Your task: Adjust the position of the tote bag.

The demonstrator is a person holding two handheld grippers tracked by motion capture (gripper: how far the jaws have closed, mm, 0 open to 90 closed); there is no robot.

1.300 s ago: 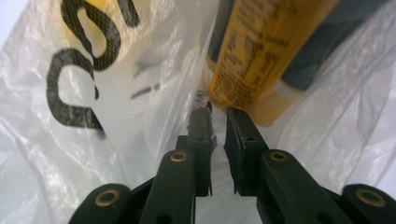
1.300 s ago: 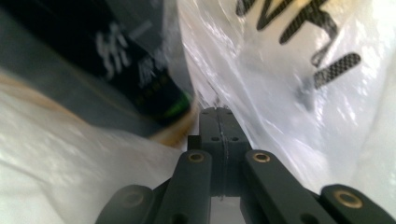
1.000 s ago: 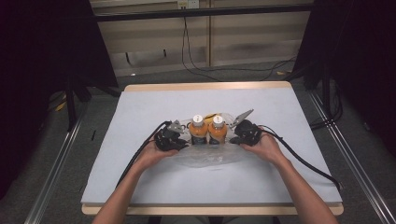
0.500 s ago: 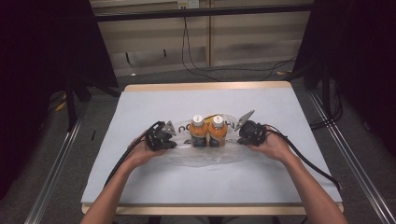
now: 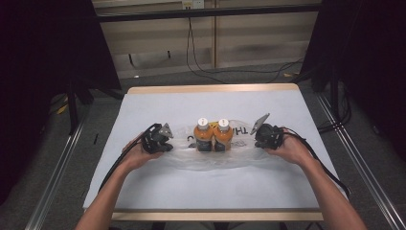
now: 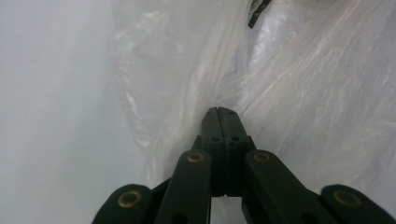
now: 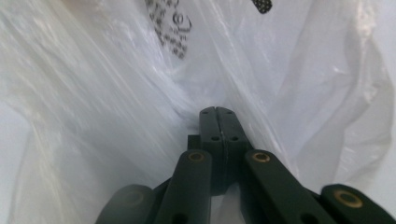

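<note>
Two orange bottles (image 5: 203,135) (image 5: 223,135) with white caps stand side by side mid-table on a clear plastic bag (image 5: 210,160) with black print. My left gripper (image 5: 169,143) lies at the bag's left end. In the left gripper view its jaws (image 6: 218,113) are shut, with a bunch of the bag's film (image 6: 187,79) pinched at their tip. At the bag's right end is my right gripper (image 5: 254,139). In the right gripper view its jaws (image 7: 217,112) are also shut on gathered film (image 7: 140,84). The bag lies stretched between them.
The white-covered table (image 5: 158,105) has a wooden rim at its far and near edges. Black cables trail from both grippers over the near table edges. Dark stands and floor cables lie beyond the far edge, and metal rails run along both sides.
Both hands have drawn apart, the left gripper to the left and the right gripper to the right, away from the bottles. The bag between them has spread wider. The bottles stay in place.
</note>
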